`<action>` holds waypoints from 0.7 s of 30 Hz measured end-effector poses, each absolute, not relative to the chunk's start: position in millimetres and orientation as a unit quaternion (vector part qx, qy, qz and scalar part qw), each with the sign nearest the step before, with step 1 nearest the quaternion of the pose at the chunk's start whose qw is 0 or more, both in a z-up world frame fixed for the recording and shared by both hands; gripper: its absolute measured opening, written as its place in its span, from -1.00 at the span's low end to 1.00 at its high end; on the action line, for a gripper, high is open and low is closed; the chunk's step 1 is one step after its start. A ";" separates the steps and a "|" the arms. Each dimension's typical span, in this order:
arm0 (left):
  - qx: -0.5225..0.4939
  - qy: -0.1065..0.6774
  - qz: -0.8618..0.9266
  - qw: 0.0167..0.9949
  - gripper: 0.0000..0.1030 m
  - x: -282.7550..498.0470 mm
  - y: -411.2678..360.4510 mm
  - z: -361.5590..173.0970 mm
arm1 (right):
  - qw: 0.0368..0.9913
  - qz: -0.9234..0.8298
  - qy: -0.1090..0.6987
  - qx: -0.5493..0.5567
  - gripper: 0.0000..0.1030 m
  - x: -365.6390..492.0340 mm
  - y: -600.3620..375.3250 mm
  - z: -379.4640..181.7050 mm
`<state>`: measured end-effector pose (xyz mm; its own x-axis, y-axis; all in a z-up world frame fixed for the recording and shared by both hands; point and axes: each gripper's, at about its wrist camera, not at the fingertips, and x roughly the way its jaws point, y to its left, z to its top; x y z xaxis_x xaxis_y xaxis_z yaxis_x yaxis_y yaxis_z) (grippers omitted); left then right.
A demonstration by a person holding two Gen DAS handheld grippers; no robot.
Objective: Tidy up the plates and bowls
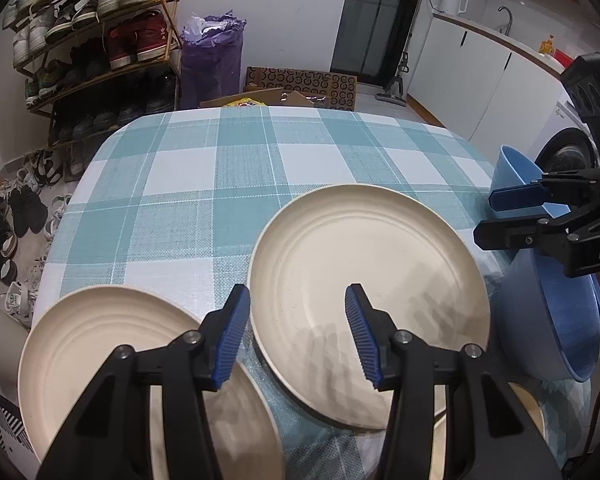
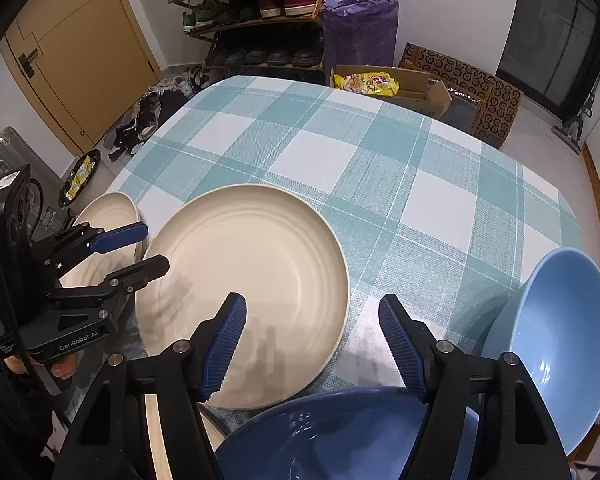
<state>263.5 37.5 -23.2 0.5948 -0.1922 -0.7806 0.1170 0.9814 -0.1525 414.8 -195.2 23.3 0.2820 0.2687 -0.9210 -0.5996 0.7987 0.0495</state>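
My right gripper (image 2: 312, 344) hangs over the near edge of the checked tabletop (image 2: 380, 168), its blue fingers (image 2: 224, 348) apart with nothing between them. Just beyond them lies the large cream plate (image 2: 244, 264), and a dark blue bowl (image 2: 340, 436) sits below them, nearer than that plate. Right of the plate a light blue bowl (image 2: 564, 340) tilts; left of it, my left gripper (image 2: 144, 248) reaches beside a second cream plate (image 2: 108, 216).

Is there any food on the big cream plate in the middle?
No, the cream plate is bare, showing only faint shadows.

Checked table (image 2: 340, 152), cream plates (image 2: 244, 264), blue bowls (image 2: 572, 320)
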 end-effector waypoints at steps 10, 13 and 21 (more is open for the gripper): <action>-0.019 0.464 -0.073 0.882 -0.05 268.3 32.6 -31.7 | 0.762 0.272 0.568 -0.149 0.33 425.9 -188.4 4.3; -0.011 0.467 -0.072 0.881 -0.05 268.6 30.8 -32.2 | 0.756 0.269 0.577 -0.155 0.31 427.7 -186.0 -3.2; -0.016 0.479 -0.074 0.875 -0.05 269.1 32.2 -37.3 | 0.747 0.260 0.590 -0.165 0.16 431.1 -181.3 -16.7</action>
